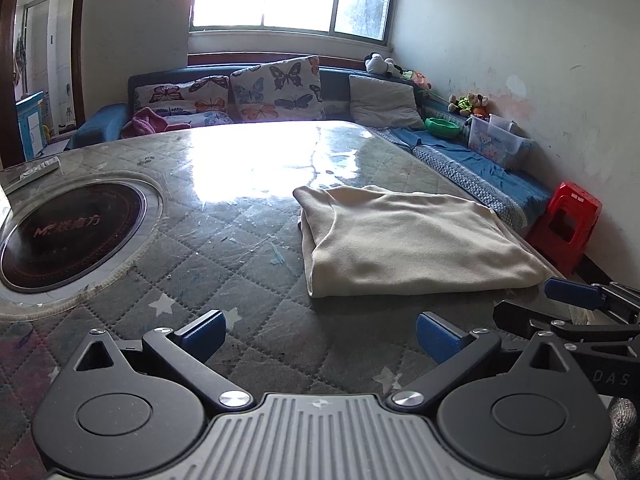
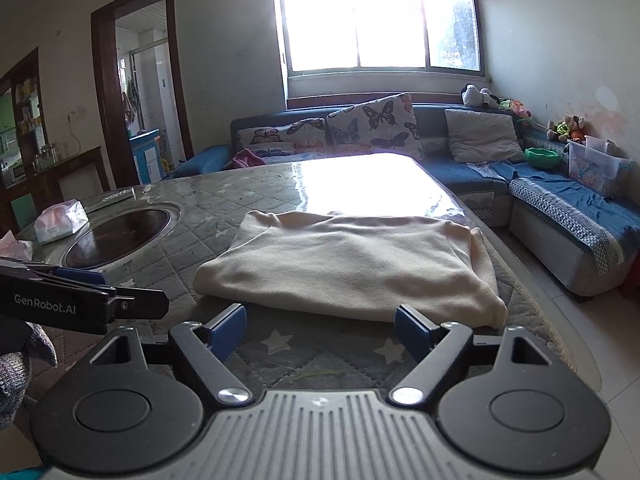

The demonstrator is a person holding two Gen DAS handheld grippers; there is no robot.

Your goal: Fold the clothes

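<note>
Both left gripper and right gripper spread wide, empty, just short of folded cream garment on quilted table.

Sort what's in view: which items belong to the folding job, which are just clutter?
Job:
cream garment, folded on the table
left gripper, open, empty
right gripper, open, empty

Lying about:
tissue pack
round cooktop
butterfly cushions
green bowl
red stool
</note>
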